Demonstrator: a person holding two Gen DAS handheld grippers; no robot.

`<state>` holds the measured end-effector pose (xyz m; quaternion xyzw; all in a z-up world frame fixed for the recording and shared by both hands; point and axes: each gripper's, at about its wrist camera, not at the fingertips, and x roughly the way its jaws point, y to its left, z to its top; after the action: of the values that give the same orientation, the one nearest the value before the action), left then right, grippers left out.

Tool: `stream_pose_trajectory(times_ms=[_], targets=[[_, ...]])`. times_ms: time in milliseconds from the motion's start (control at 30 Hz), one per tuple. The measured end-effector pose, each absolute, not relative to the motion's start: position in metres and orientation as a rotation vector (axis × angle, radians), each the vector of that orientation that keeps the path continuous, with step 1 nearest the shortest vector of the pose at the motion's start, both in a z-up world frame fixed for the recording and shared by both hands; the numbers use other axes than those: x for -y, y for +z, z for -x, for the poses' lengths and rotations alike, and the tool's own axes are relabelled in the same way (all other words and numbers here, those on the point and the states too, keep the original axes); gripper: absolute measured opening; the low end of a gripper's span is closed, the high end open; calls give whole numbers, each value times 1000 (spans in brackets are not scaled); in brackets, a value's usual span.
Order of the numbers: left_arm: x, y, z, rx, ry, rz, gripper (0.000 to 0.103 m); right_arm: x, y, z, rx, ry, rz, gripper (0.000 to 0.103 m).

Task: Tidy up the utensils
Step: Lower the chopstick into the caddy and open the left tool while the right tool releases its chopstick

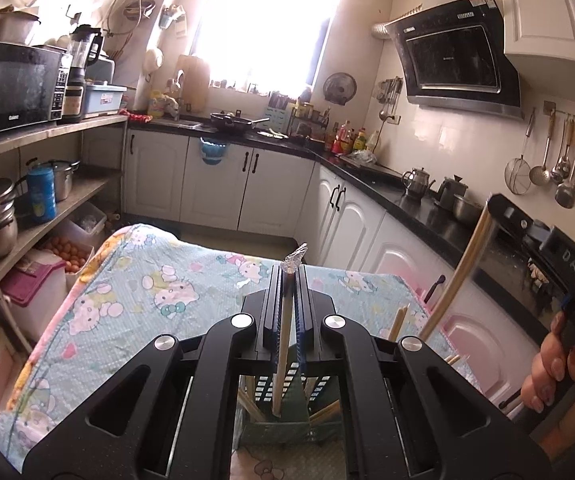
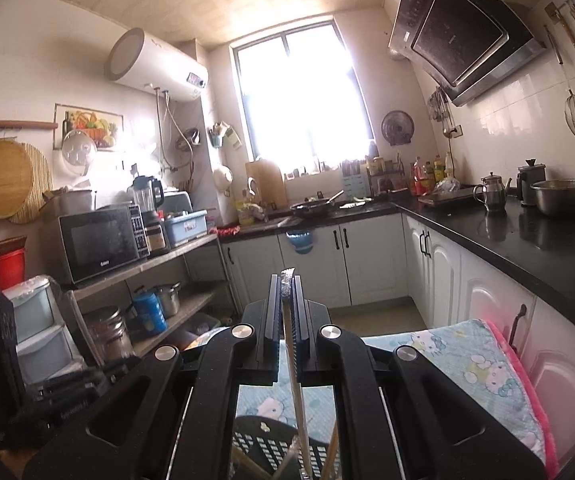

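My left gripper [image 1: 288,270] is shut on a wooden chopstick [image 1: 283,344] with clear wrap at its top end; its lower end hangs into a perforated utensil holder [image 1: 283,392] below. My right gripper [image 2: 286,278] is shut on another wrapped chopstick [image 2: 297,380] that points down into the same black holder [image 2: 263,446]. Several more chopsticks [image 1: 399,322] stand in the holder. In the left wrist view the right gripper [image 1: 499,208] shows at the right, held by a hand [image 1: 555,372], with its chopstick [image 1: 459,276] slanting down.
The holder stands on a table covered with a light-blue Hello Kitty cloth [image 1: 139,292]. A black countertop [image 2: 527,240] with kettles and a steel bowl [image 2: 559,196] runs along the right. Shelves with a microwave [image 1: 11,88] and pots stand at the left.
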<state>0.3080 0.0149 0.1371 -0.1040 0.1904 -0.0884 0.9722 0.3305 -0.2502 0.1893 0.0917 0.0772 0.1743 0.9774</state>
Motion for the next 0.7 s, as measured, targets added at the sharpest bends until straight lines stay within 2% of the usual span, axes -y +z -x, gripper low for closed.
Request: stream_pose_trajectory(times_ms=[700], targets=[[-8,96,-314,-425,-221,198,1,228,119,-364,-219,307,-200,5]])
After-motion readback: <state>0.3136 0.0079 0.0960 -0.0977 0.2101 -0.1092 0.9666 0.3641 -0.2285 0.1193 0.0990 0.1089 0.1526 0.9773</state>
